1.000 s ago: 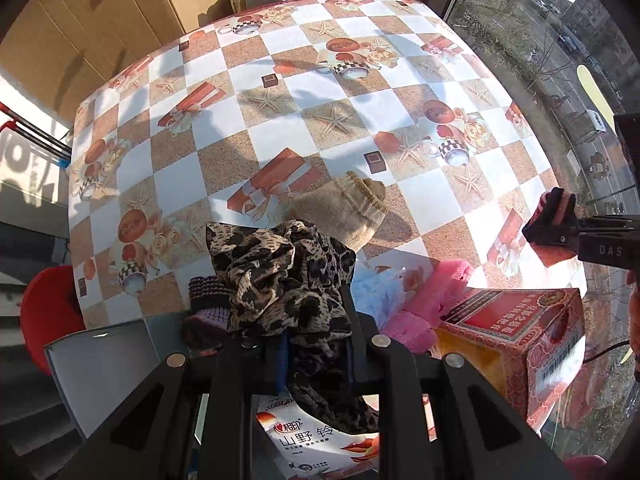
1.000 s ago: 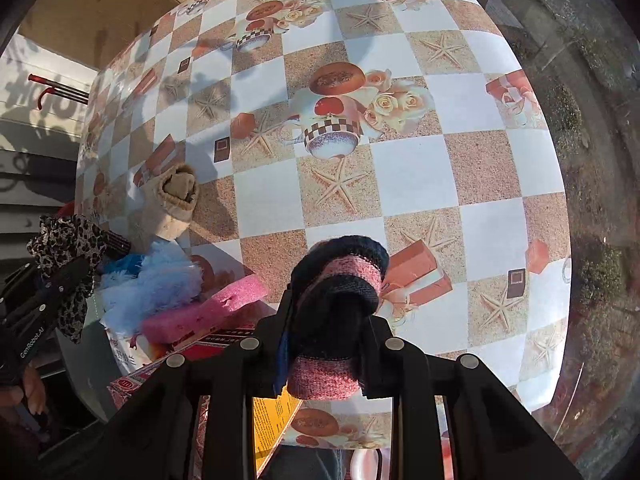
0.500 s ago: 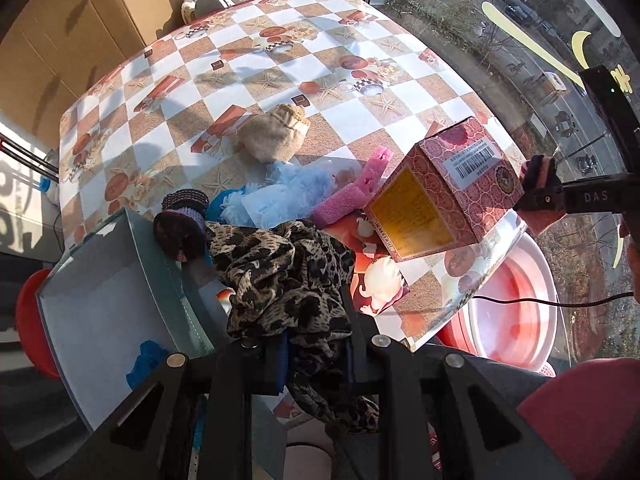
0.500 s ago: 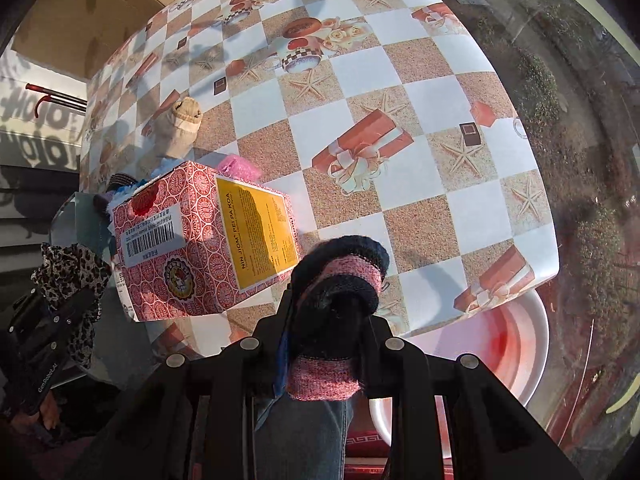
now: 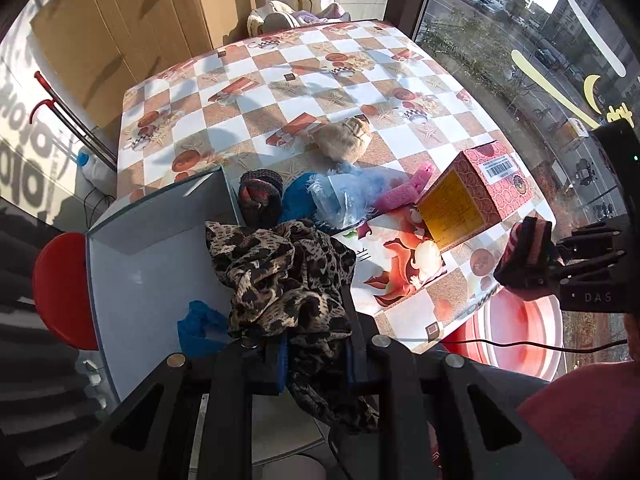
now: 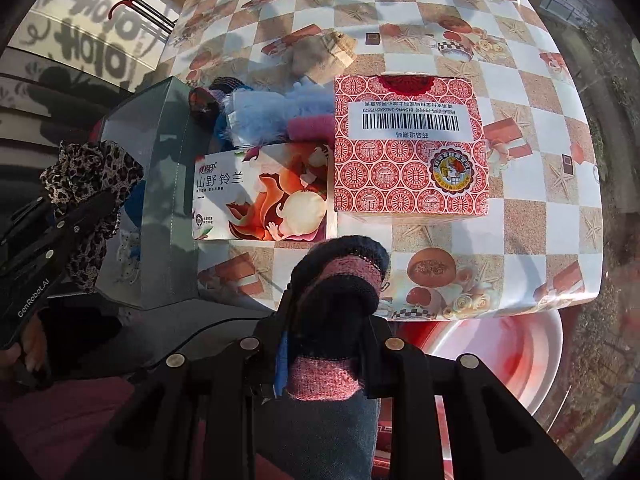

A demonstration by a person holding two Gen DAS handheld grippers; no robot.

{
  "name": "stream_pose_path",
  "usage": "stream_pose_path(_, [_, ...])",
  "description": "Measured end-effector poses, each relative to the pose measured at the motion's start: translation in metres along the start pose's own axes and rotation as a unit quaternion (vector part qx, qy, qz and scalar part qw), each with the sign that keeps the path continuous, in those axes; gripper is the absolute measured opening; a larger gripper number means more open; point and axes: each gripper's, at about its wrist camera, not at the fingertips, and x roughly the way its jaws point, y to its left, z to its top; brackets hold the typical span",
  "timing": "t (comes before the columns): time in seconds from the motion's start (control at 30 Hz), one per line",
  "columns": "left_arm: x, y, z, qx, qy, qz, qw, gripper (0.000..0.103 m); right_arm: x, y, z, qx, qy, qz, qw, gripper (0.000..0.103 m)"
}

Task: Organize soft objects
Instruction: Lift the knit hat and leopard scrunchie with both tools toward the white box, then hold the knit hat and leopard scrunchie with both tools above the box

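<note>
Having drawn both loads back off the desk [image 5: 280, 80]: my left hand-held gripper [image 5: 316, 356] clamped on leopard scarf [image 5: 280, 272] above grey bin [image 5: 152, 280], my right hand-held gripper [image 6: 324, 344] clamped on pink-black knit [image 6: 340, 280], both ready for binning.

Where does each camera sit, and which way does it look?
Left wrist: on the left tongs, looking down at the grey bin; they grip a leopard scarf; right tongs show.
Right wrist: on the right tongs, looking down at the table edge; they grip a sock.
Shared: red box.
</note>
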Motion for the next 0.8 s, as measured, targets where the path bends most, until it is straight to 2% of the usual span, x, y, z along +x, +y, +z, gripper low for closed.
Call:
stream_pose_path(0.2, [-0.018,0.040,-0.024,-0.065,-0.014,0.043,0.9968,0.022,-0.011,0.060,0.036,-0.086,-0.023,0.006,0.996,0.027])
stream_pose_path(0.43, [-0.031,0.083,-0.054,-0.159,-0.014,0.077,0.9841,0.022,-0.011,0.134,0.073,-0.164,-0.033,0.036,0.985,0.027])
stream_pose_path(0.63, [-0.033,0.104,-0.076,-0.216,-0.008,0.095,0.9717,0.022,-0.001,0.199,0.079,-0.247,-0.023,0.043,0.968,0.027])
stream_pose_path(0.8, [-0.032,0.112,-0.088,-0.243,0.001,0.102,0.9648,0.022,0.009,0.236,0.077,-0.292,-0.014,0.048,0.955,0.027])
